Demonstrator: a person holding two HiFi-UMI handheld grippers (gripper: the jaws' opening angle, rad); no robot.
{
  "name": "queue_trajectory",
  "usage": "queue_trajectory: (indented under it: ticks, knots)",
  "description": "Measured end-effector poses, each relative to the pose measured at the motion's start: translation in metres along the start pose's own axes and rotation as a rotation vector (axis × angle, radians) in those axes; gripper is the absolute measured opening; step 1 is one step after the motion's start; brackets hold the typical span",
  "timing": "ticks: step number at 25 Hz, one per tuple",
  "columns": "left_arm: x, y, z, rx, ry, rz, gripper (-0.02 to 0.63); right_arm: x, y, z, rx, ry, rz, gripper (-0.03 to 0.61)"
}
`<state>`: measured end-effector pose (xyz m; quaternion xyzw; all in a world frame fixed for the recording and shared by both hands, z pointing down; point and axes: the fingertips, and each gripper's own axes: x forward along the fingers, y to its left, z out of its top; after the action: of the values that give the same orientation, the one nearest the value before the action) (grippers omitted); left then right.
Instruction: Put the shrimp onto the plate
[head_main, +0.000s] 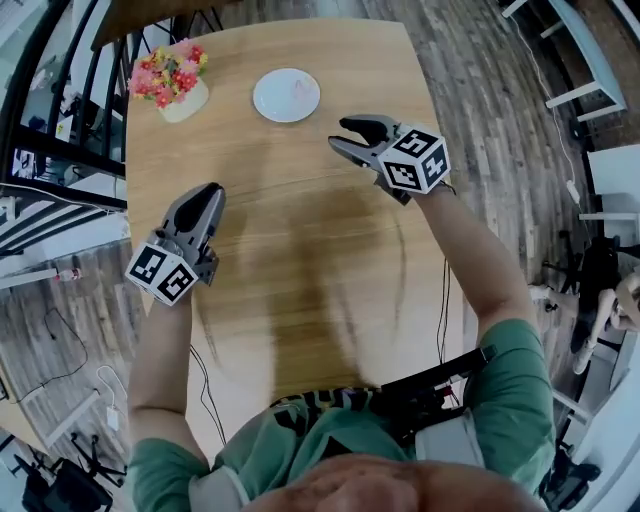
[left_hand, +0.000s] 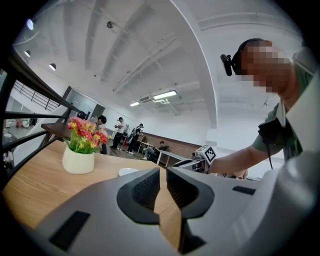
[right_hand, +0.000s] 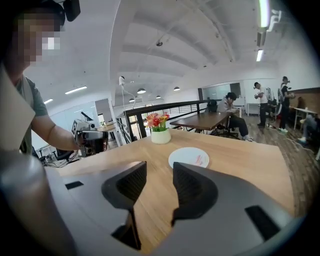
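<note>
A white plate (head_main: 268, 100) lies at the far end of the wooden table (head_main: 300, 260). On it rests a small pink shrimp (head_main: 300, 90), which the right gripper view shows toward the right side of the plate (right_hand: 180, 157) as a pink shrimp (right_hand: 199, 160). My right gripper (head_main: 340, 135) hovers just right of and nearer than the plate, open with nothing between its jaws (right_hand: 160, 172). My left gripper (head_main: 212, 190) is over the table's left side, well short of the plate. Its jaws (left_hand: 163, 175) are almost together with only a thin slit between them, and they hold nothing.
A white pot of red and yellow flowers (head_main: 178, 85) stands left of the plate near the table's far left corner. A black railing (head_main: 60, 150) runs along the table's left edge. People sit and stand at other tables in the background.
</note>
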<state>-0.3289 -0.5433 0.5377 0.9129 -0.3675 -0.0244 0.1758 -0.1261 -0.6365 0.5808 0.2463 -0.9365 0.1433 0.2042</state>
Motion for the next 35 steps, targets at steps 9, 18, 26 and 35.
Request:
queue_trajectory:
  ticks: [9, 18, 26, 35]
  knots:
    - [-0.089, -0.073, 0.039, -0.034, -0.046, 0.042, 0.048, -0.093, 0.079, 0.010, 0.117, -0.085, -0.011, 0.018]
    - [-0.173, -0.146, 0.089, 0.052, -0.096, 0.056, 0.048, -0.162, 0.173, 0.027, 0.145, -0.129, -0.023, 0.009]
    - [-0.293, -0.211, 0.108, 0.116, -0.096, 0.068, 0.048, -0.210, 0.269, 0.039, 0.239, -0.194, -0.035, 0.009]
    - [-0.418, -0.263, 0.103, 0.159, -0.095, 0.000, 0.048, -0.198, 0.412, 0.040, 0.222, -0.230, -0.024, 0.009]
